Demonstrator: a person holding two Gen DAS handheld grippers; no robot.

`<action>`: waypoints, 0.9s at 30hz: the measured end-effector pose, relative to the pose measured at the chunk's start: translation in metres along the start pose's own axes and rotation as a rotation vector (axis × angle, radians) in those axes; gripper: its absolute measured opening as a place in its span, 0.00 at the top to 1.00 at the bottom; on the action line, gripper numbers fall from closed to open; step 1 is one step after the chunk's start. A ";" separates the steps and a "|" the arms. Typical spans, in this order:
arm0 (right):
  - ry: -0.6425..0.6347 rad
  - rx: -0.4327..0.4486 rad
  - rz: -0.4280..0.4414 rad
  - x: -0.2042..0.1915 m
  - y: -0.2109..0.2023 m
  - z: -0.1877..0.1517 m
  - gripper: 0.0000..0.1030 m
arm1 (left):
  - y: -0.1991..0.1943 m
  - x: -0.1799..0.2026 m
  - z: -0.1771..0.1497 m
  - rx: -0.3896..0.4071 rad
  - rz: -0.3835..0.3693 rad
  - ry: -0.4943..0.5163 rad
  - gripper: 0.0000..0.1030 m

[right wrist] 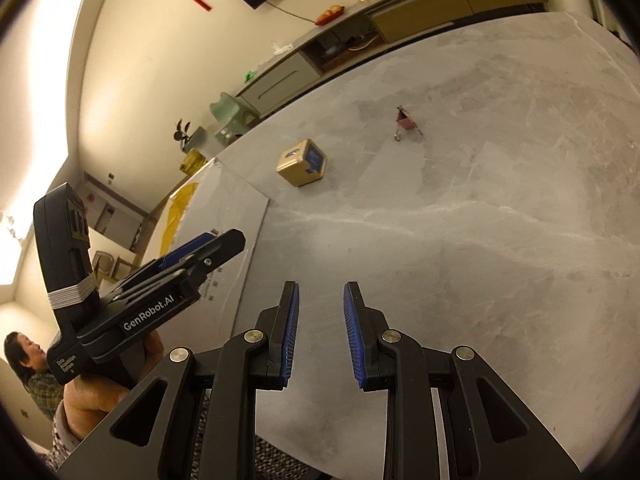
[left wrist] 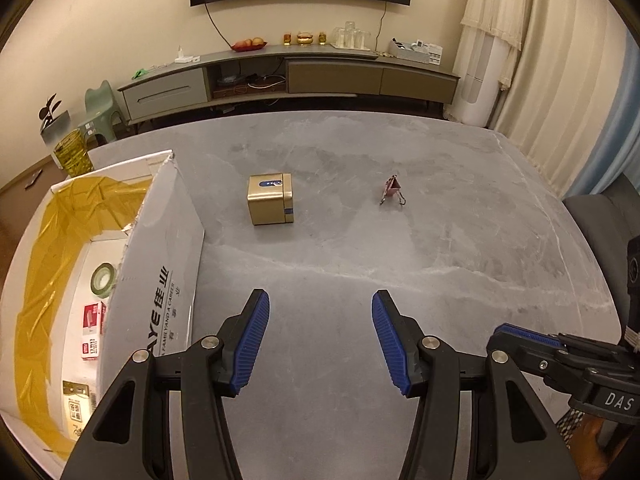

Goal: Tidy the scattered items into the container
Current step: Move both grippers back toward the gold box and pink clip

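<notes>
A small gold box [left wrist: 270, 199] [right wrist: 302, 162] stands on the grey marble table [left wrist: 440, 240] just right of the white cardboard container [left wrist: 160, 280] [right wrist: 232, 216]. A pink binder clip [left wrist: 391, 189] [right wrist: 406, 122] lies further right. Inside the container I see a green tape roll [left wrist: 103, 278], a red-and-white packet [left wrist: 93, 330] and a gold packet [left wrist: 76, 404]. My left gripper [left wrist: 320, 300] hovers open over the near table, nothing between its fingers. My right gripper [right wrist: 320, 292] is open too, its blue pads a narrower gap apart, empty, above the table's near edge.
The container's yellow tape lining [left wrist: 52, 248] covers its far wall. The right gripper's body [left wrist: 560, 356] shows at the left wrist view's right edge; the left gripper's body [right wrist: 132, 280] and a hand [right wrist: 96, 392] show in the right wrist view. A grey chair [left wrist: 600, 232] stands beside the table.
</notes>
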State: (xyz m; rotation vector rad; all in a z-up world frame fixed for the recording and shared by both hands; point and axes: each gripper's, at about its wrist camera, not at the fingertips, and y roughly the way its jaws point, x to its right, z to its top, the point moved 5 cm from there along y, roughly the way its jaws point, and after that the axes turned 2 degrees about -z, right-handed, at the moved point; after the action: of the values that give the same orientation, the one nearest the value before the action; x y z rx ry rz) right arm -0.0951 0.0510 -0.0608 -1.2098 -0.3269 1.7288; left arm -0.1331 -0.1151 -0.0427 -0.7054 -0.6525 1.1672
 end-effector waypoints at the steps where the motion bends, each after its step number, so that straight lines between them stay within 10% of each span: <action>1: -0.001 0.000 -0.015 0.003 0.002 0.001 0.74 | 0.004 -0.001 0.001 -0.003 -0.001 -0.005 0.46; 27: -0.118 -0.024 -0.295 0.026 0.048 0.016 0.74 | 0.073 -0.032 0.040 -0.023 -0.005 -0.103 0.46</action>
State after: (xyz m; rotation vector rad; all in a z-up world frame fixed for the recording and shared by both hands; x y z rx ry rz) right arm -0.1357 0.0532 -0.1004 -1.0217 -0.5695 1.5439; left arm -0.2151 -0.1221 -0.0780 -0.6657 -0.7547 1.1994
